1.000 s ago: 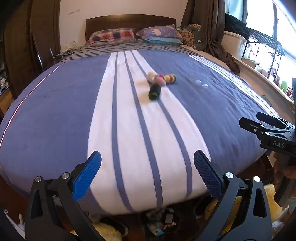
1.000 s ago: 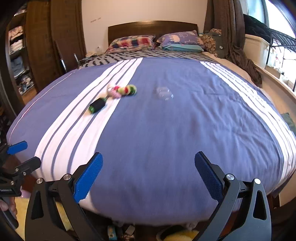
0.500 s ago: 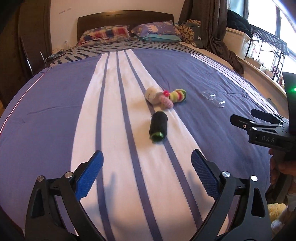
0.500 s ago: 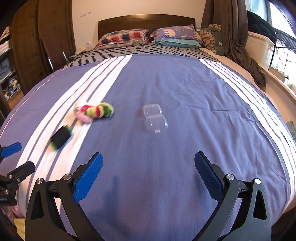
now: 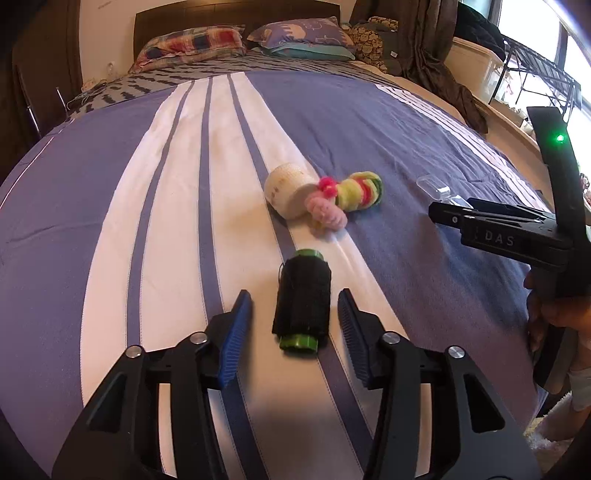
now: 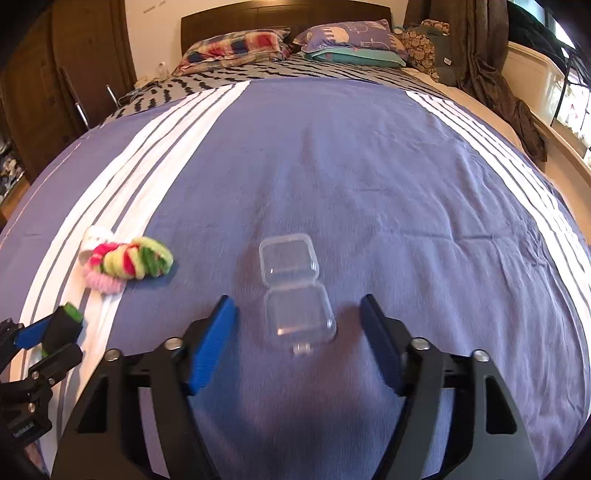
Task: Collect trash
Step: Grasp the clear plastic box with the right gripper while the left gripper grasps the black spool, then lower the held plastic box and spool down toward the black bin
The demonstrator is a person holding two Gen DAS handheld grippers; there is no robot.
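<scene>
A black thread spool with green ends (image 5: 301, 303) lies on the white stripe of the bed. My left gripper (image 5: 294, 321) is open, its blue pads on either side of the spool without touching it. A white roll (image 5: 286, 189) and a pink, yellow and green fuzzy bundle (image 5: 343, 199) lie just beyond. In the right wrist view an open clear plastic box (image 6: 293, 291) lies on the blue cover. My right gripper (image 6: 298, 325) is open, its pads flanking the box's near half. The spool (image 6: 62, 325) and bundle (image 6: 129, 263) show at the left there.
The bed's blue and white striped cover (image 6: 369, 166) fills both views. Pillows (image 5: 295, 38) and a dark headboard (image 6: 280, 16) are at the far end. Brown clothes (image 6: 495, 74) hang over the right side. A wooden wardrobe (image 6: 85, 62) stands at the left.
Both grippers have moved forward and down over the bed and narrowed. The left now straddles the spool, the right straddles the clear box.
</scene>
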